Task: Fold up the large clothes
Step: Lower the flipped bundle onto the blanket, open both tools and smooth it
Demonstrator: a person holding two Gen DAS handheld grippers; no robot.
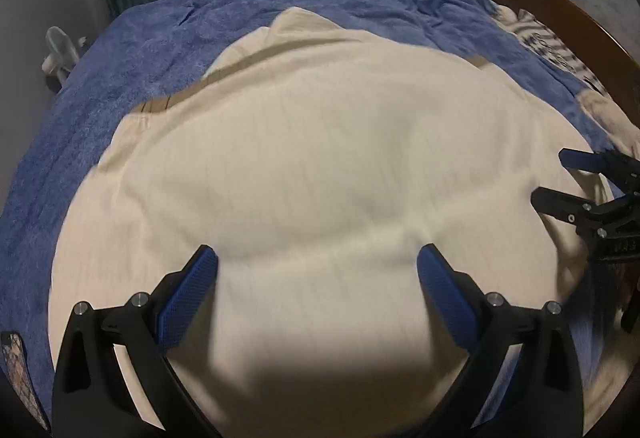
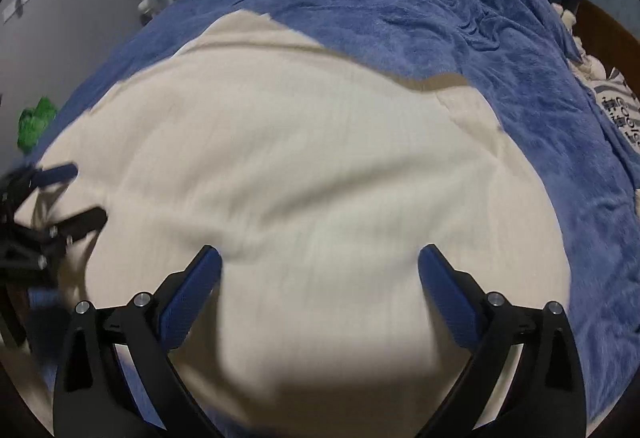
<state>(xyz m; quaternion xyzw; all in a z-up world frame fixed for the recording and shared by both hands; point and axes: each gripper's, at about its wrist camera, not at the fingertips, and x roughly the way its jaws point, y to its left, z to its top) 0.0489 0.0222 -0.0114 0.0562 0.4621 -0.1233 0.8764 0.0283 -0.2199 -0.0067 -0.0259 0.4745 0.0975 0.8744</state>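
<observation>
A big cream garment point(image 1: 312, 158) lies spread across the blue blanket point(image 1: 132, 50) on the bed, filling most of the near side — a sleeve-like corner reaches toward the far edge and a darker tan band shows where a layer overlaps. It looks like soft, lightly ribbed cotton: light, limp, with no stiffness to speak of, so I'd expect it to sag and drag on the fuzzy blanket rather than slide. The left tool point(image 1: 318, 270) hangs just above the cloth with its blue pads spread wide, nothing between them; the right tool point(image 2: 320, 270) is the same — parted and empty over its own stretch of fabric. Best hold, to my eye, is a pinch at the hem or a side edge, one tool per corner, so the panel lifts evenly instead of bunching.
</observation>
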